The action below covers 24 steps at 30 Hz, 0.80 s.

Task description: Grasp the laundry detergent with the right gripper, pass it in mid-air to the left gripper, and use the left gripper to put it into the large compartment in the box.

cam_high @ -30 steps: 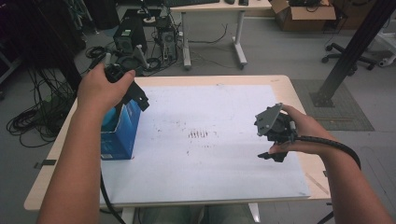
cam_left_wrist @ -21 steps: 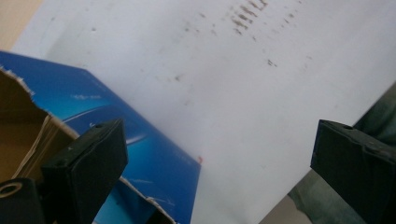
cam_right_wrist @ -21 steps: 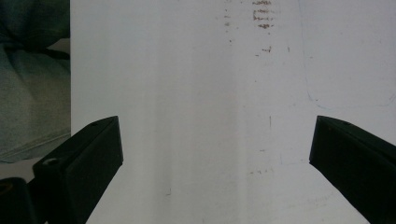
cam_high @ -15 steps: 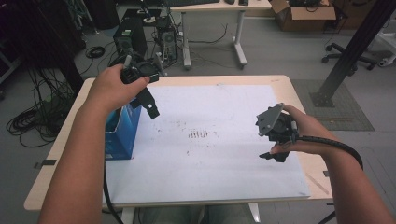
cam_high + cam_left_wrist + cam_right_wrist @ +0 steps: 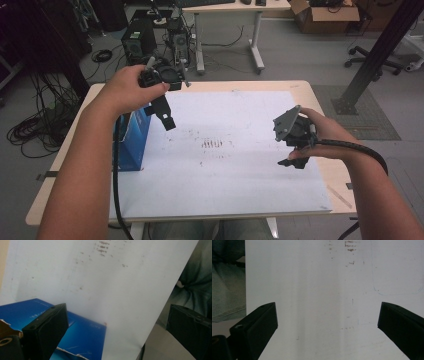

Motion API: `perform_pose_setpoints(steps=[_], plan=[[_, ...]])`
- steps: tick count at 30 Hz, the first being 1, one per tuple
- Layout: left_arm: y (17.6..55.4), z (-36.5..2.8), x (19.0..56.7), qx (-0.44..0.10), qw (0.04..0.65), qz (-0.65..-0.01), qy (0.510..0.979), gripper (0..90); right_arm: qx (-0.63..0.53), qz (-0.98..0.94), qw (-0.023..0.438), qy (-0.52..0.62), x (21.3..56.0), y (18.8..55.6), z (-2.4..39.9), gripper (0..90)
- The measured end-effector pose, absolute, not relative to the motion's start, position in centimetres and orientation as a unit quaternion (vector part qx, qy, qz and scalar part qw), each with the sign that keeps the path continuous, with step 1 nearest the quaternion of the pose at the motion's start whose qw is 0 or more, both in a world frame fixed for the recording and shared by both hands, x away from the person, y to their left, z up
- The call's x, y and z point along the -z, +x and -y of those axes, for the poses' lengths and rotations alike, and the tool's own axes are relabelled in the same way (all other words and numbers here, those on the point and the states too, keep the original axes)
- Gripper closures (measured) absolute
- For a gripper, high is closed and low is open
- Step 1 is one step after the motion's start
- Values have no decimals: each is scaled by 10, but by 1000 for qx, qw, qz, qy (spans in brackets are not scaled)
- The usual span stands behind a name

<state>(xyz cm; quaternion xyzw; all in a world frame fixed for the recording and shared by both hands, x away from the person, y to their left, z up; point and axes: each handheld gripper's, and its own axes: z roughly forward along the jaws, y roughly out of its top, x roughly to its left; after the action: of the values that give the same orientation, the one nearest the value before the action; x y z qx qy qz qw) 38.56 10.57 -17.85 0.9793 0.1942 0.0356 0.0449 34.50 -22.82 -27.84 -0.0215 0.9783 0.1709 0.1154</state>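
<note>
The high view takes in the whole table (image 5: pixel 70 165) with its white sheet (image 5: pixel 240 170), both forearms, and computers and cables on the floor in the upper left of the frame. The left gripper view adds the torn top edge of the blue box (image 5: pixel 85 332), lower left there, and the person's dark clothing at the right edge.

The left gripper (image 5: pixel 165 107) hangs in the air at upper left of the high view, jaws spread wide with nothing between them. The blue box (image 5: pixel 132 145) stands just below and left of it, near but apart.

The right gripper (image 5: pixel 295 161) hovers over the sheet at right centre, jaws spread and empty. Brown smudges (image 5: pixel 212 144) mark the sheet between the two grippers. Nothing lies between the left gripper and the box.
</note>
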Motion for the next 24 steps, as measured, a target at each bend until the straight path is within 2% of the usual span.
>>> perform_pose_setpoints(steps=[11, 24], plan=[[381, -94, 183, -20, 32, -127, 991, 43, -165, -980, 111, -20, 279, 349, 222, 27], [379, -91, 185, -19, 29, -116, 993, 43, -160, -981, 110, -15, 274, 354, 222, 27]])
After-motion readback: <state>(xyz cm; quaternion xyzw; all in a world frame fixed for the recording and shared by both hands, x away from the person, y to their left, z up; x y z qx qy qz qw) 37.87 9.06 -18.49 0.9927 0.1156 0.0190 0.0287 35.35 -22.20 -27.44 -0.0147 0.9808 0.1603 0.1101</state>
